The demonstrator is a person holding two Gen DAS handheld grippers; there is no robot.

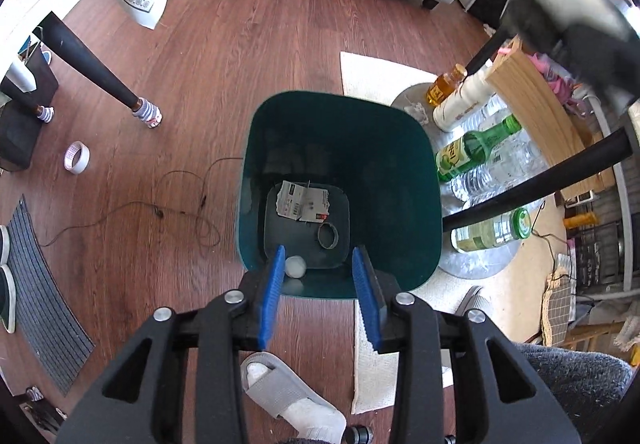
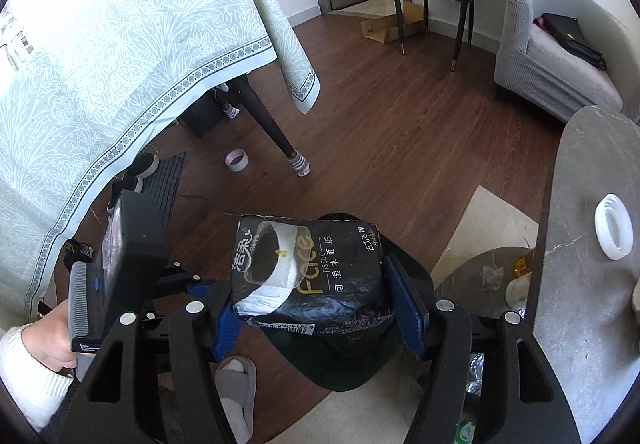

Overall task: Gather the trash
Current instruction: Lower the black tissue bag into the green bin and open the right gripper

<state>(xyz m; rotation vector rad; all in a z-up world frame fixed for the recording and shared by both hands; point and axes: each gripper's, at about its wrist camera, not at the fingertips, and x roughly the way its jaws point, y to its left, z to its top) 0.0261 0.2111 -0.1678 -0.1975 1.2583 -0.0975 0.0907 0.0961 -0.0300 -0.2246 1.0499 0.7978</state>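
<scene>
Holding a black tissue pack [image 2: 310, 276] in the right gripper [image 2: 316, 308], blue pads pressing on its left and right sides, long axis running across between them. Hanging over the dark green bin [image 1: 400, 179], whose rim is peeking out just below and beyond the pack in the right wrist view, so dropping it looks like a matter of easing straight down and letting go. Reading on the pack: "Face", "TISSUE", Chinese characters beside, a barcode strip along the near edge.

Hovering above the bin's near rim with the left gripper [image 1: 320, 276], jaws standing apart, nothing between them. Lying at the bin's bottom: a torn printed paper [image 1: 304, 201], a ring [image 1: 328, 236], a white ball [image 1: 296, 266]. Standing right of the bin, bottles, one green bottle [image 1: 476, 147] with a label too blurred for reading.
</scene>
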